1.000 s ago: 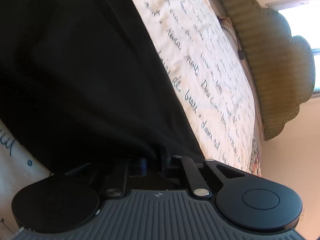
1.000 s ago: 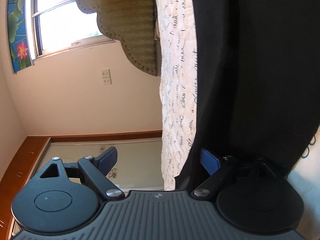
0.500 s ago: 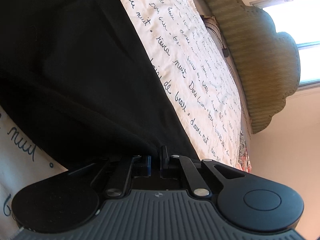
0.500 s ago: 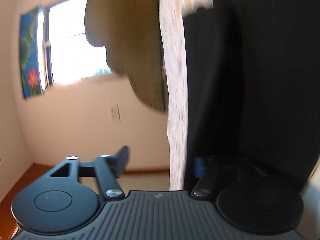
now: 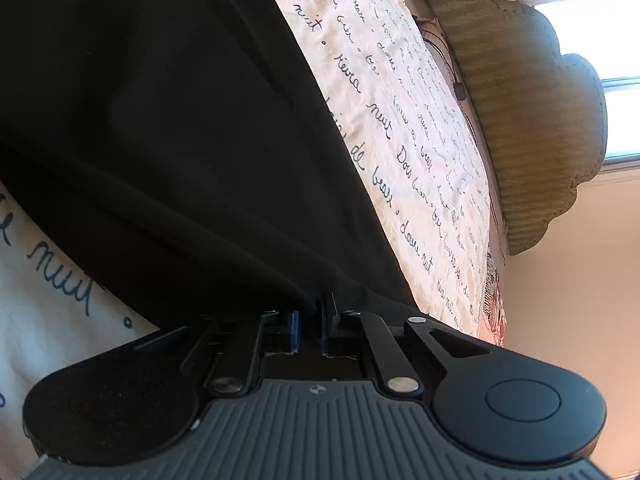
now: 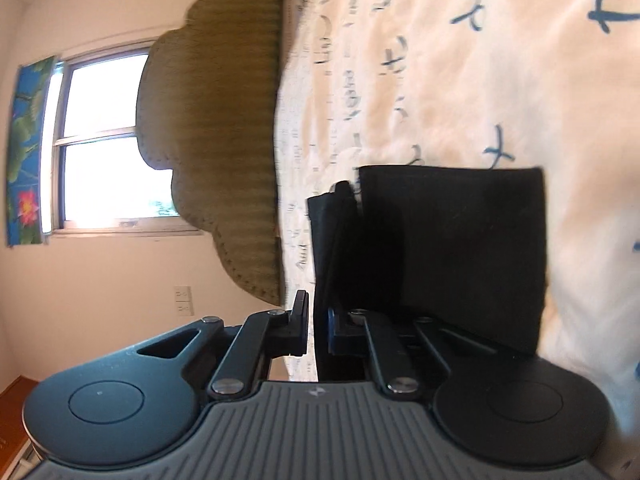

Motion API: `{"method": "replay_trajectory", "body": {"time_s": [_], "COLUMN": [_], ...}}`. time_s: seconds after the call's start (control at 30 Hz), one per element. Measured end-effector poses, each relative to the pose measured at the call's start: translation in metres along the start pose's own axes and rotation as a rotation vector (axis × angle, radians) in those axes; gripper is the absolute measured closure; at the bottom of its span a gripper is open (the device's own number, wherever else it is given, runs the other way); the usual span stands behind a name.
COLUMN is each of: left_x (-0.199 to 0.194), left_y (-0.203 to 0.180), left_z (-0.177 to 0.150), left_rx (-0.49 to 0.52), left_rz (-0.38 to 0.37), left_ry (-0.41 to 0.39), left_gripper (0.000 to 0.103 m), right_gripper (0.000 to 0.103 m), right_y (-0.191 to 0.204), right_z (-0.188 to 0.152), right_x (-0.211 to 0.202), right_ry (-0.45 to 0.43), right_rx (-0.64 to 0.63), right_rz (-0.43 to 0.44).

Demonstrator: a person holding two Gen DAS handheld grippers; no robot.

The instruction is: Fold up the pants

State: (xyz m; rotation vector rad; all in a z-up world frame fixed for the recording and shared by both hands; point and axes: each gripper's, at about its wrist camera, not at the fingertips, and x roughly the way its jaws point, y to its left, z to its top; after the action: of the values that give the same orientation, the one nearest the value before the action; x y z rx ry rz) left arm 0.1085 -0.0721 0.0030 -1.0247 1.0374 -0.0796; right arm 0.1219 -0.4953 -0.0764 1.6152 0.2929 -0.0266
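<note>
Black pants (image 5: pixel 180 128) lie spread on the bed, over a cream bedsheet (image 5: pixel 420 152) printed with handwritten script. In the left wrist view the cloth fills most of the frame and runs down into the left tool (image 5: pixel 310 326), whose jaws stand close together, clamped on a gathered edge of the fabric.

Change noted: the right tool (image 6: pixel 318 330) stood wide apart a second ago, with the cloth beside one finger only. Its jaws have just been closing and now pinch a thin vertical edge of the pants between them. The view has also swung, so that a squared-off black panel (image 6: pixel 452 256) now lies ahead on the sheet where cloth previously filled the right side of the frame.

Judgement: both tools now hold fabric, so the garment appears ready to be lifted or carried over for a fold. Which fold this is cannot be determined.

View differences: only the right wrist view shows the panel's square far edge and corners, plus a wall socket (image 6: pixel 183 300) and flowered curtain (image 6: pixel 26 140). Only the left wrist view shows the long diagonal side edge of the pants. The olive headboard (image 6: pixel 216 152) appears in both.
</note>
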Motion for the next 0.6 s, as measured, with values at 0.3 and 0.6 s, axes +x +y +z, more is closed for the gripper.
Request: {"method": "replay_trajectory", "body": {"time_s": [0.3,0.6], "left_x": [-0.005,-0.007], "left_y": [0.004,0.005], "left_z": [-0.001,-0.003], "left_rx": [-0.006,-0.004], "left_rz": [0.005,0.027], "left_ry": [-0.006,-0.025], "left_gripper": [0.087,0.086], "right_gripper": [0.094,0.101], "right_y": [0.003,0.032], "right_z": [0.020,0.020], "right_x": [0.012,0.006], "right_ry": [-0.010,-0.078], "right_rx": [-0.007,-0.292], "right_rz": [-0.019,-0.231]}}
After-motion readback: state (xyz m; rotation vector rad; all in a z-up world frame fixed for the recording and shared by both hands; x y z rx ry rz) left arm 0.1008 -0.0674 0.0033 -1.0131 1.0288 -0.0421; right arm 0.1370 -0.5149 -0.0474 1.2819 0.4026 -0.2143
